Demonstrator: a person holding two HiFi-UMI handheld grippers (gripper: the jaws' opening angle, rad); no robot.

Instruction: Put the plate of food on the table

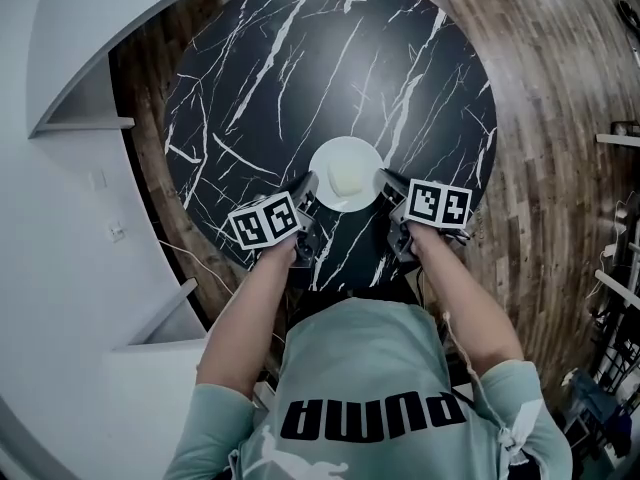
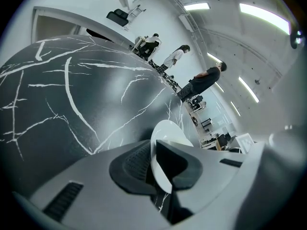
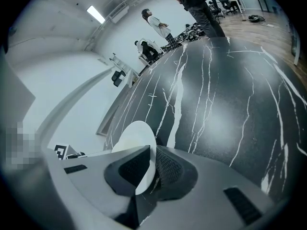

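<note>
Nearest the person, the left gripper (image 1: 306, 192) and right gripper (image 1: 389, 184) each pinch an opposite rim of the white plate (image 1: 336, 152). The plate carries a pale piece of food (image 1: 346, 180) over the near part of the black marble table (image 1: 300, 68). Likely risk: uneven lowering, or one grip releasing first, tilts the plate and the food slides off.

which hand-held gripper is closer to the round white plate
Neither, a tie: the left hand-held gripper is shut on the left rim of the round white plate, the right hand-held gripper on its right rim.
</note>
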